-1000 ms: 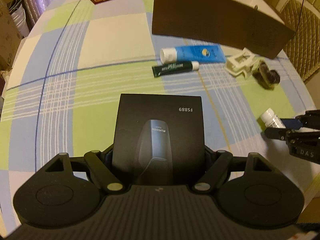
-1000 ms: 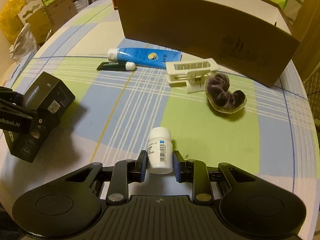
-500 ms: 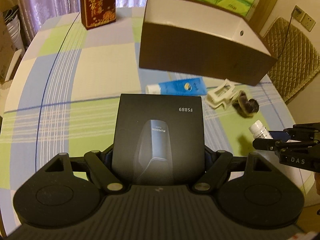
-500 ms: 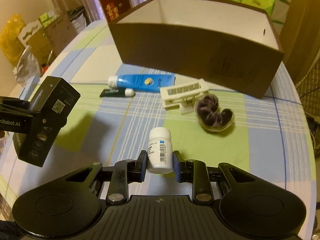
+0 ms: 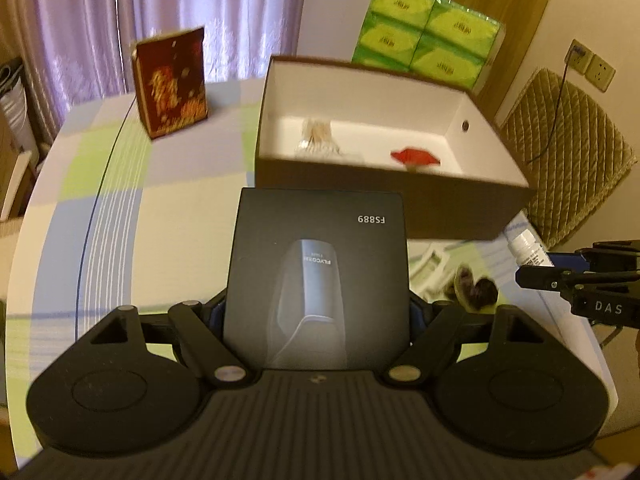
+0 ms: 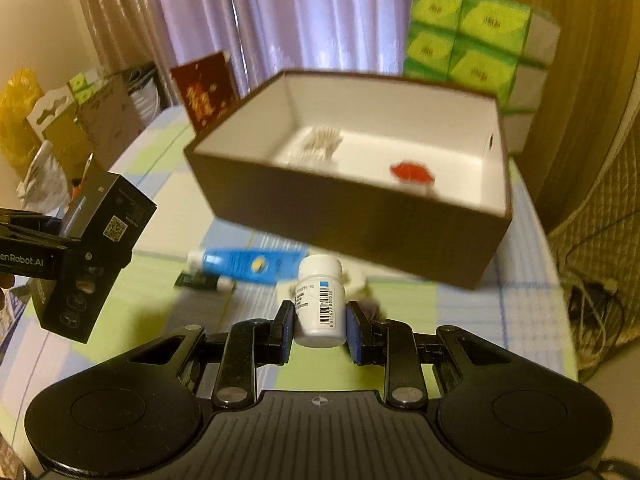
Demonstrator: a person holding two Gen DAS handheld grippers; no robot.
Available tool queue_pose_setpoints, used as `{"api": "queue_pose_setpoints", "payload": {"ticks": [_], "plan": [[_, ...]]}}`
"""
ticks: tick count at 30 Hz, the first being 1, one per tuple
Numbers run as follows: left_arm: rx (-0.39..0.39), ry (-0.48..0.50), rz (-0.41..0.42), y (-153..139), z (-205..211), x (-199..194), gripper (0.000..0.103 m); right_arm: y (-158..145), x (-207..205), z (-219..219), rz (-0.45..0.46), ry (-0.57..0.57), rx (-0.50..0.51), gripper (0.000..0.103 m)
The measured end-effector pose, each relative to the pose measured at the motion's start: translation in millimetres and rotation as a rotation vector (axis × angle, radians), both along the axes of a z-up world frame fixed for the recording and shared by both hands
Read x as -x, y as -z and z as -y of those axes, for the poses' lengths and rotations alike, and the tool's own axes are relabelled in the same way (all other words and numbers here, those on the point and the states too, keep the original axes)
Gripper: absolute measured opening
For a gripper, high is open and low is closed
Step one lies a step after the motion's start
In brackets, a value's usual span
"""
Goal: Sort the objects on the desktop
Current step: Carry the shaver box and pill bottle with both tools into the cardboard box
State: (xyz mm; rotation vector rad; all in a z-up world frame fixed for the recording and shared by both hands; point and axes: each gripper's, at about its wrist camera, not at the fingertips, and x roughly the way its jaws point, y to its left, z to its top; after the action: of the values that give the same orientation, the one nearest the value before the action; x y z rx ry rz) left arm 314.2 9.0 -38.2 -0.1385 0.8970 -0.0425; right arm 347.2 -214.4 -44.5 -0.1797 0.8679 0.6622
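My left gripper (image 5: 316, 314) is shut on a black carton marked FS889 (image 5: 318, 280) and holds it in the air in front of the open brown storage box (image 5: 384, 196). My right gripper (image 6: 320, 330) is shut on a white pill bottle (image 6: 320, 296), also lifted, just short of the box's near wall (image 6: 340, 220). A bag of cotton swabs (image 5: 318, 138) and a red item (image 5: 414, 157) lie inside the box. On the tablecloth rest a blue tube (image 6: 252, 264), a dark green tube (image 6: 200, 281), a white clip (image 5: 430, 268) and a purple scrunchie (image 5: 478, 288).
A red decorated box (image 5: 172, 84) stands at the back left of the round table. Green tissue packs (image 5: 428, 36) are stacked behind the brown box. A quilted chair (image 5: 568, 152) sits to the right, and bags (image 6: 44, 132) crowd the left beyond the table edge.
Both grippers have risen with their loads and come closer to the brown box, so its white inside and contents now show. The loose items on the table have not moved.
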Motion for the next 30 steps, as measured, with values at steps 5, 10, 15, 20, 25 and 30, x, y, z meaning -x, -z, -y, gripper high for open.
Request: {"api": "queue_pose_setpoints", "payload": {"ticks": [5,10,15,20,25,30], "plan": [[-0.004,0.01,0.032,-13.7,5.5,-25.6,0.076,-15.3,-16.6,-6.3,0.045,-0.01,-0.008,0.024],[0.003,0.021,0.06,-29.6,11.7,-57.1,0.076,-28.5,-37.7,-17.8,0.091,-0.021,-0.018,0.024],[0.02,0.026,0.08,-43.5,17.5,-89.0,0.076,-36.9,-65.5,-25.4,0.111,-0.01,-0.024,0.024],[0.02,0.035,0.079,-49.9,25.8,-128.0,0.076,-42.1,-98.1,-30.2,0.115,0.012,-0.024,0.024],[0.02,0.043,0.059,-46.3,31.4,-165.5,0.076,-41.2,-128.7,-33.0,0.111,0.036,-0.013,0.024],[0.024,0.042,0.033,-38.1,35.8,-196.7,0.076,-36.0,-151.6,-34.7,0.1,0.05,-0.007,0.024]]}}
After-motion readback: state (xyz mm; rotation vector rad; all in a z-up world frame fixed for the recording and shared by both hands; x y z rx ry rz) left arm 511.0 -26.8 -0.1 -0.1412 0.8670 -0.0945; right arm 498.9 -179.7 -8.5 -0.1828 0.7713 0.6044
